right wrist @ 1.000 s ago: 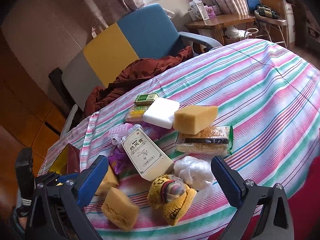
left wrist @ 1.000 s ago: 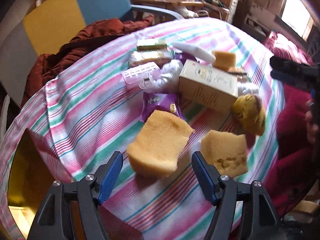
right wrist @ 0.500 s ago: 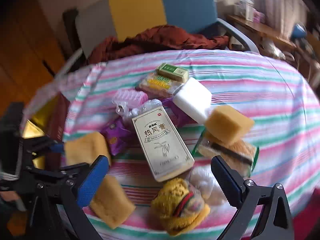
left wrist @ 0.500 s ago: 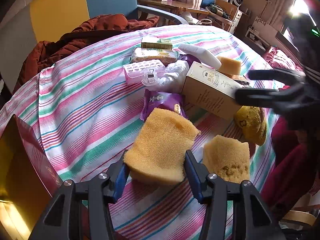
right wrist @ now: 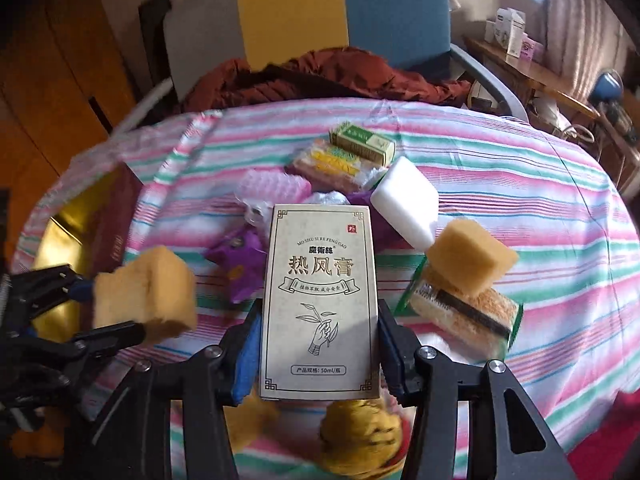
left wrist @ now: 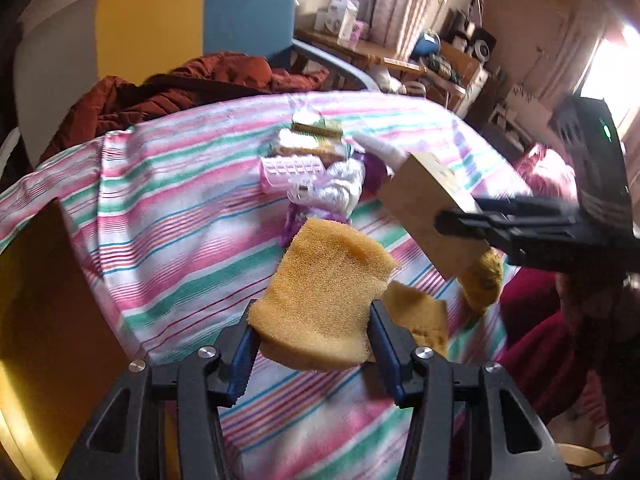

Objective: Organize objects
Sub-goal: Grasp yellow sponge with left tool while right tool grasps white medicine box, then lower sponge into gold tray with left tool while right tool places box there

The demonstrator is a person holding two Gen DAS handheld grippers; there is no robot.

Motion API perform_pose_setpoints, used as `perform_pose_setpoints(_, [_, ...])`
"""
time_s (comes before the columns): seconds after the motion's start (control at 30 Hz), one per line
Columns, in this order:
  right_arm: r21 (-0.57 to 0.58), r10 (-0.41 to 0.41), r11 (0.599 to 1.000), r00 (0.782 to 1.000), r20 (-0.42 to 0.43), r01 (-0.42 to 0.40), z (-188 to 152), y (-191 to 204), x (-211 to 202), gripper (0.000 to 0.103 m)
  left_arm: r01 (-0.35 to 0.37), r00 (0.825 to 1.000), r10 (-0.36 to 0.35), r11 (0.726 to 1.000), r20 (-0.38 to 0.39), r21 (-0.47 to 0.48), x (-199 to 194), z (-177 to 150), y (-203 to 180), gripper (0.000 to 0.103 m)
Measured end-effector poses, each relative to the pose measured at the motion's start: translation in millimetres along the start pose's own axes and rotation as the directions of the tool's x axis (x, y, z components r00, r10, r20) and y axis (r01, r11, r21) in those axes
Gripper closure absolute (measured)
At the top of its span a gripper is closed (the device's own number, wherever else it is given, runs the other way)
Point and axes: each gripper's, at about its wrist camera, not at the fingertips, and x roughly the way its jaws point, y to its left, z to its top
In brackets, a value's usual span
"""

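Observation:
My left gripper (left wrist: 312, 350) is shut on a yellow sponge (left wrist: 324, 296) and holds it above the striped tablecloth (left wrist: 180, 240); the sponge also shows in the right wrist view (right wrist: 146, 294). My right gripper (right wrist: 318, 354) is shut on a beige box with Chinese print (right wrist: 320, 296), lifted off the table; the box also shows in the left wrist view (left wrist: 432, 216). A second yellow sponge (left wrist: 420, 316) lies on the cloth under the held one.
On the cloth: a white block (right wrist: 404, 204), a third sponge (right wrist: 472, 256) on a packaged scourer (right wrist: 464, 312), a pink case (right wrist: 272, 188), a green box (right wrist: 364, 144), a purple packet (right wrist: 240, 264), a yellow knitted thing (right wrist: 360, 436). A gold-lined box (left wrist: 44, 320) stands at the left.
My left gripper closed on the sponge and lifted it. My right gripper moved in, closed on the beige box and raised it off the table.

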Motion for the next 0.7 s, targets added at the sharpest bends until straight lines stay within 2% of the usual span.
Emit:
perform_pose_setpoints(0.07, [0.011, 0.011, 1.000, 1.000, 0.010, -0.011, -3.8, 0.7, -6.2, 0.051, 0.002, 0.999, -0.001, 1.000, 0.033, -0.028, -15.9, -3.4, 4.4, 0.051])
perform_pose_setpoints(0.23, [0.051, 0.032, 0.998, 0.995, 0.096, -0.037, -12.4, 7.4, -50.2, 0.051, -0.006, 0.993, 0.018, 0.995, 0.118, -0.095, -56.4, -16.1, 19.2, 0.050])
perform_pose_setpoints(0.4, [-0.007, 0.094, 0.996, 0.984, 0.153, -0.094, -2.1, 39.3, -78.1, 0.051, -0.019, 0.978, 0.059, 0.980, 0.200, -0.199, -98.3, -37.3, 48.1, 0.050])
perform_pose_setpoints(0.53, [-0.108, 0.171, 0.982, 0.977, 0.131, -0.157, 4.2, 88.0, -73.1, 0.051, -0.049, 0.963, 0.128, 0.948, 0.236, -0.315, -126.8, -63.7, 83.7, 0.050])
perform_pose_setpoints(0.63, [-0.182, 0.243, 0.958, 0.965, 0.100, -0.222, 12.3, 132.4, -58.3, 0.051, -0.086, 0.955, 0.188, 0.918, 0.231, -0.388, -139.4, -80.7, 107.9, 0.050])
perform_pose_setpoints(0.7, [-0.225, 0.295, 0.935, 0.953, 0.067, -0.274, 18.0, 165.7, -45.2, 0.051, -0.124, 0.944, 0.245, 0.885, 0.223, -0.450, -148.8, -94.5, 128.8, 0.050])
